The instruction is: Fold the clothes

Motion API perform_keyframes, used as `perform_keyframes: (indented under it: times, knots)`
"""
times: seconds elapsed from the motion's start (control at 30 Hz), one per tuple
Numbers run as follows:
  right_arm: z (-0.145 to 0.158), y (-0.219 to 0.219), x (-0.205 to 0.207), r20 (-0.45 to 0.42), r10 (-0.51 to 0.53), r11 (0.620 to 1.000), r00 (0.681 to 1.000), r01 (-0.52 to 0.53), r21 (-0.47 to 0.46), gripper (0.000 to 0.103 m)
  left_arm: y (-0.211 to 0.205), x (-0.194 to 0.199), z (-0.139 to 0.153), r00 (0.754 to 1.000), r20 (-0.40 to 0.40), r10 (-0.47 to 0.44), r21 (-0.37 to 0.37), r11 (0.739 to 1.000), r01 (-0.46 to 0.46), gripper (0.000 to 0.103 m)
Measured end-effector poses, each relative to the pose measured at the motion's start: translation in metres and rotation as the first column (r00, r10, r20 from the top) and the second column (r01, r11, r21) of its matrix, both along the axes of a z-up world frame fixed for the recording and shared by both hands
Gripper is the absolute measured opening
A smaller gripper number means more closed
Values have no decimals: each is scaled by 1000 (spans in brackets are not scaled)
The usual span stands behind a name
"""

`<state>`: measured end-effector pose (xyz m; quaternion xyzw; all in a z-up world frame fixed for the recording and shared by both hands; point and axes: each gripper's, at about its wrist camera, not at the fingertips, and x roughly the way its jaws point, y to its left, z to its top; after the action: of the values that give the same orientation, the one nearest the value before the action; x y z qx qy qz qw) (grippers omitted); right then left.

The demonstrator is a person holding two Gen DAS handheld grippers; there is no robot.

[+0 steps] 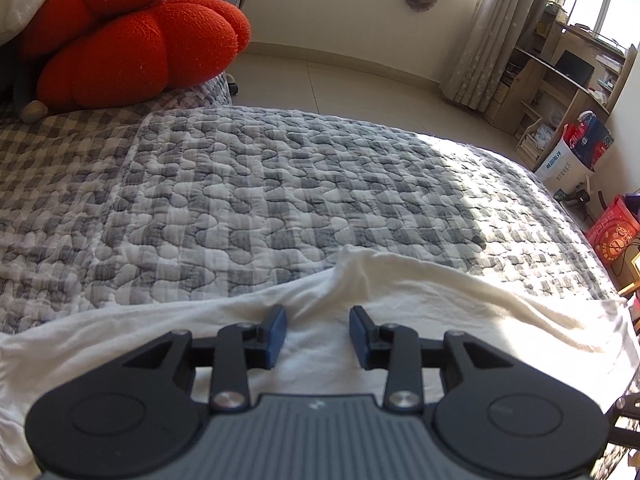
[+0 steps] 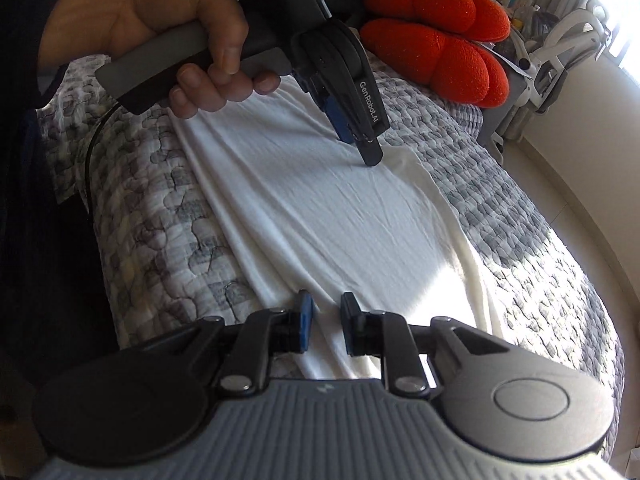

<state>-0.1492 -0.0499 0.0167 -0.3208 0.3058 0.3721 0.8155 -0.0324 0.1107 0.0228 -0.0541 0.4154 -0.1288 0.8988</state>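
Note:
A white garment (image 1: 420, 300) (image 2: 320, 208) lies as a long, flat strip on the grey checked quilt (image 1: 280, 184) (image 2: 152, 216) of a bed. My left gripper (image 1: 318, 314) stands open low over its far end, and a raised ridge of cloth runs out between and beyond the fingers; the pads do not press on it. Seen from the right wrist, a hand (image 2: 192, 40) holds that left gripper (image 2: 366, 144) with its tip down on the cloth. My right gripper (image 2: 326, 306) is open by a narrow gap at the near end, with a fold of the garment showing in the gap.
A red, lobed cushion (image 1: 132, 48) (image 2: 440, 40) sits at the head of the bed. Beyond the bed's edge are tiled floor (image 1: 340, 80), a curtain, a wooden desk with shelves (image 1: 560, 72) and boxes (image 1: 612, 236). A white chair (image 2: 556, 60) stands by the bed.

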Motion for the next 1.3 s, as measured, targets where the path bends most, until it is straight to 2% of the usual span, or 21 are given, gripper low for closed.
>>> perform_keyframes:
  times: [0.03, 0.07, 0.13, 0.27, 0.37, 0.53, 0.7, 0.73, 0.8, 0.9, 1.1, 1.13, 1.17, 1.3]
  knots:
    - [0, 0, -1, 0, 5, 1000, 1000, -5, 0, 20, 0, 0, 0, 1000, -1, 0, 0, 1000, 0, 37]
    - [1, 0, -1, 0, 10, 1000, 1000, -10, -1, 10, 0, 1, 0, 1000, -1, 0, 0, 1000, 0, 38]
    - [-1, -1, -2, -2, 10, 1000, 1000, -10, -9, 4, -1, 1, 1, 1000, -3, 0, 0, 1000, 0, 38]
    - [10, -9, -1, -36, -6, 998, 999, 8, 58, 3, 1, 1, 3, 1000, -4, 9, 7, 1000, -9, 38]
    - [19, -17, 0, -74, -9, 994, 997, 18, 112, 3, 5, -2, 8, 1000, 12, 22, 21, 1000, -22, 43]
    - [15, -19, 1, -137, 24, 995, 990, -10, 104, 3, 14, -6, 12, 999, 14, 35, 4, 999, -35, 45]
    - [11, -15, 0, -83, 8, 998, 997, -3, 56, 3, 17, -7, 14, 999, 14, 45, 4, 999, -45, 46]
    - [11, -15, -1, -56, 6, 998, 998, -2, 57, 11, 18, -7, 15, 999, 15, 47, 2, 999, -47, 46]
    - [16, -13, -5, -12, 23, 997, 1000, -22, 67, 14, 20, -9, 17, 999, 19, 47, -2, 999, -47, 46]
    - [18, -7, -12, 6, 79, 994, 997, -79, 75, 17, 20, -10, 18, 999, 24, 44, -6, 999, -43, 47]
    - [1, 11, -8, 9, 90, 996, 996, -90, -29, 17, 18, -13, 19, 999, 22, 32, -3, 999, -32, 47]
    - [1, 10, -5, 5, 73, 997, 997, -73, -30, 14, 19, -13, 19, 999, 23, 33, -6, 999, -32, 47]
    - [3, 8, -3, 0, 64, 998, 998, -64, -21, 5, 20, -14, 20, 999, 24, 35, -10, 999, -35, 47]
    - [11, 3, 0, 2, 26, 999, 1000, -26, 21, 2, 22, -14, 22, 999, 25, 39, -20, 999, -39, 47]
